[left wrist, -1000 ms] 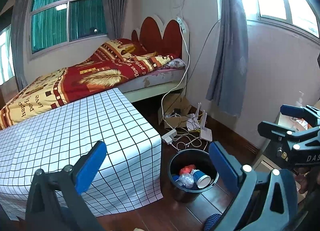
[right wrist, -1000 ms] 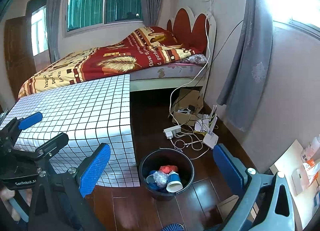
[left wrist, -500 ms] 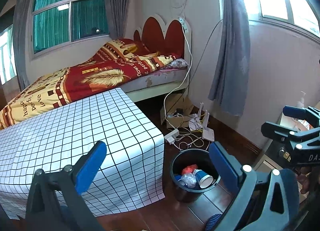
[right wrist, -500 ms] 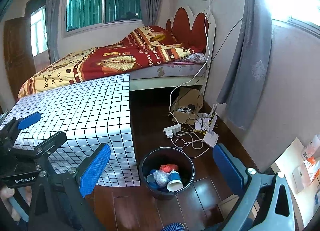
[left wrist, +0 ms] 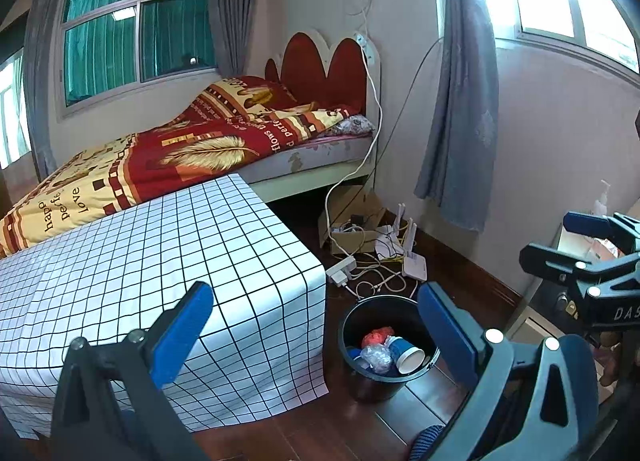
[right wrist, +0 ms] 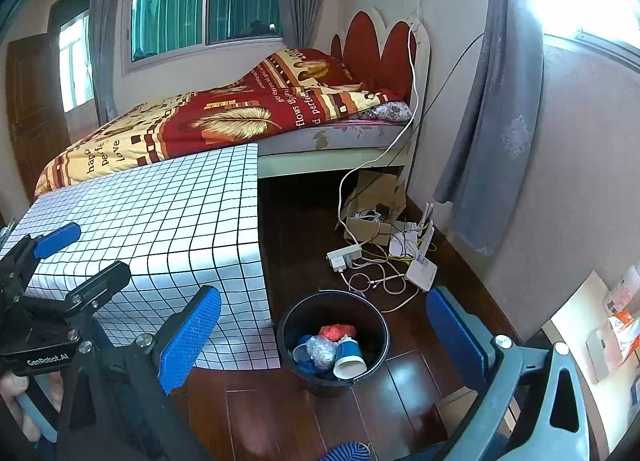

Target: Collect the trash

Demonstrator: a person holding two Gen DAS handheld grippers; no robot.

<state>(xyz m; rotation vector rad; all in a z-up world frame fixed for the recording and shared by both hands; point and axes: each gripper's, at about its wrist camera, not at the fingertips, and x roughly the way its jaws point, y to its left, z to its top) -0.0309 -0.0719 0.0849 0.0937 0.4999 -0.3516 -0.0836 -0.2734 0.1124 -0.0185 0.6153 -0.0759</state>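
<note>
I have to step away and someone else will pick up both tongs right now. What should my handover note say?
Left tongs: open, holding nothing.
Right tongs: open, holding nothing.
Round black plastic trash bin stands on the dark wooden floor beside the table with the white black-grid cloth.
Done: the bin already holds a blue-and-white paper cup, crumpled clear plastic and a red wad.
Left: no trash shows on the visible part of the tabletop; check around for strays.
</note>
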